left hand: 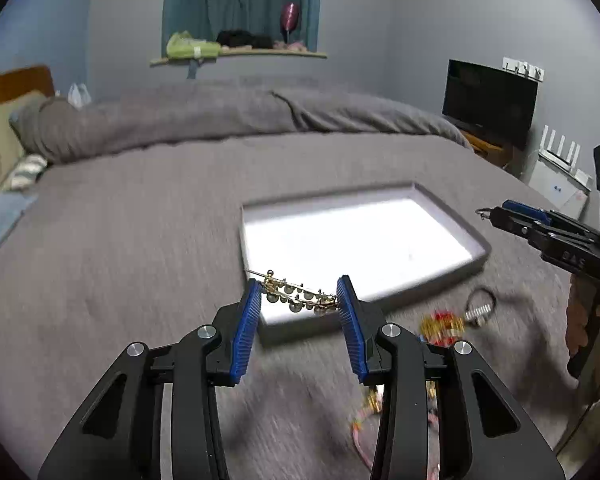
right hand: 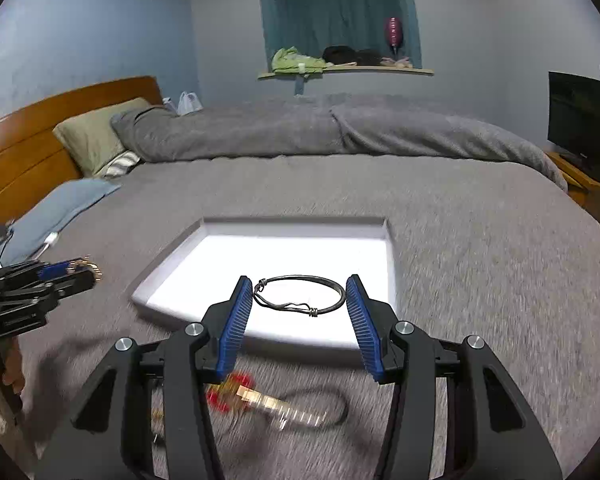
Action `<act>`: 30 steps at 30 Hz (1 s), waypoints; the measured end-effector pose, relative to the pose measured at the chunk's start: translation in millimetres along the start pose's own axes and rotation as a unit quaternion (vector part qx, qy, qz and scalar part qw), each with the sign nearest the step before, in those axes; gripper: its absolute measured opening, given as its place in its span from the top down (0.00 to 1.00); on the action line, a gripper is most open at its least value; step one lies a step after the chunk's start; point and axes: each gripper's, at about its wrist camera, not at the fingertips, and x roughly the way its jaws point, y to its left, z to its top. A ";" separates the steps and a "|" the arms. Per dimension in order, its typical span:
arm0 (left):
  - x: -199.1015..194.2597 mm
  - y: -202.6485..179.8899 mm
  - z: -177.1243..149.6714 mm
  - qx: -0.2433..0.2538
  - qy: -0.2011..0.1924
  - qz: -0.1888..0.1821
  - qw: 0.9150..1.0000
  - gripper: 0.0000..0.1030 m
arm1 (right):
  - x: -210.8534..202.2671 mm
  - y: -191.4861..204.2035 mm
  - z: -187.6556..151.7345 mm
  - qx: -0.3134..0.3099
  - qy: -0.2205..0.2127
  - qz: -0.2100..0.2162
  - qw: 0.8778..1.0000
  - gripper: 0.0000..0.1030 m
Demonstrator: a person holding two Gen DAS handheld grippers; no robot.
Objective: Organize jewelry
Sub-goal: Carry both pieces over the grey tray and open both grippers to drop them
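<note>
Gold-toned bar piece hung with grey pearl-like beads (left hand: 300, 298): lifted off the bed, spanning level between two blue ribbed fingers (left hand: 247, 322).

Dark metal wire bangle with twisted clasp (right hand: 300, 294): a round hoop, held level between two blue fingers (right hand: 236, 314).

Shallow white rectangular tray (right hand: 172, 276): open, flat on the grey bed cover.

Red-and-gold beaded piece (right hand: 230, 392) and a black cord with pale bar (right hand: 300, 410): lying blurred on the cover just before the tray.

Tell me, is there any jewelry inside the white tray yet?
No, the shallow white rectangular tray on the grey bed shows only bare white floor, while the dark wire bangle hangs above it between the jaws.
</note>
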 end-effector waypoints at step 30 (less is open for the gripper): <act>195.5 23.4 47.4 -0.017 0.138 0.010 0.990 0.60 | 160.2 -35.7 20.9 0.010 0.137 -0.058 0.989 0.53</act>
